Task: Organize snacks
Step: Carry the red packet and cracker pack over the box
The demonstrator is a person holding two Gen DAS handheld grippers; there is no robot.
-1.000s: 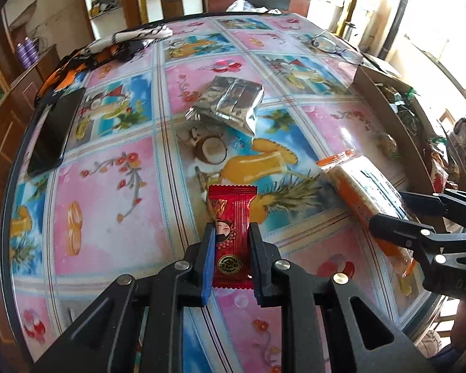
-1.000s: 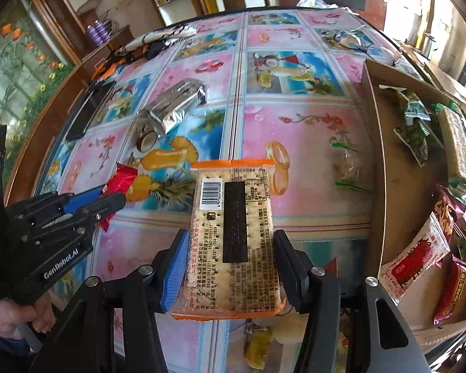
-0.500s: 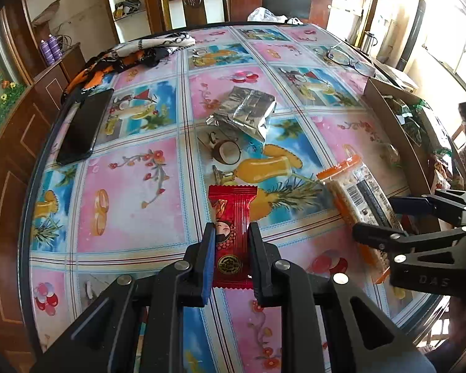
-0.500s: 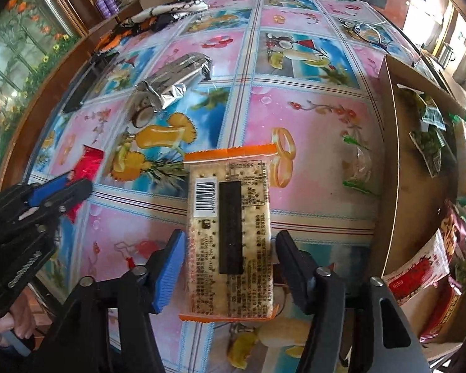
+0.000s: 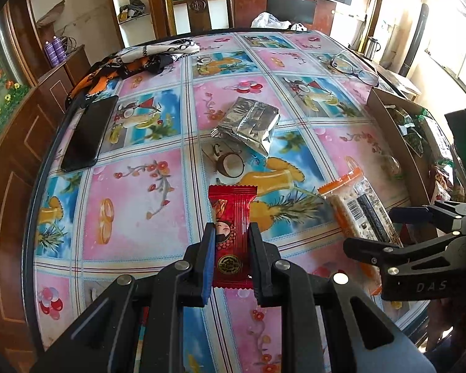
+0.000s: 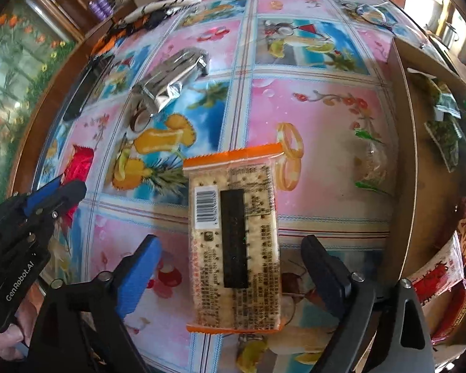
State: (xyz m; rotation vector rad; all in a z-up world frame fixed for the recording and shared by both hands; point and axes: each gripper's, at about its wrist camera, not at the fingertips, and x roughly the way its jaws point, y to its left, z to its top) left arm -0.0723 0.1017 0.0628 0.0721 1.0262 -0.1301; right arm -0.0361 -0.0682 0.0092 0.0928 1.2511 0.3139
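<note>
**Cracker pack lies free between spreading fingers; red sweet clamped in the other hand**

Right gripper (image 6: 230,267): its fingers are opening and stand well apart. The cracker pack (image 6: 234,236) lies flat on the tabletop (image 6: 326,161) between them, with a clear gap on each side; neither pad touches it. The pack's long axis runs straight ahead along the line of the fingers, orange sealed ends near and far, barcode side up. A closing pinch would meet its two long edges squarely. This hand is plainly the nearer one to the pack.

Left gripper (image 5: 231,258): fingers drawn together and clamped on the red sweet (image 5: 232,233), gripping its lower half across the narrow width. The wrapper's long axis also points forward. Whether it is lifted or resting on the surface cannot be told.

The cardboard box (image 6: 413,161), already holding several snack packets, sits to the right of the cracker pack, its near wall close by. In my judgement, both items are bound there, and the right hand has the shorter path.

Surface: glossy cloth printed with fruit and drink panels, likely slippery under foil wrappers. Also on it: a silver foil bag (image 5: 248,124), a black phone (image 5: 88,132), spectacles (image 5: 354,68) and a patterned scarf (image 5: 139,59).

Room: wooden cabinets, a chair, bright window light at right.
</note>
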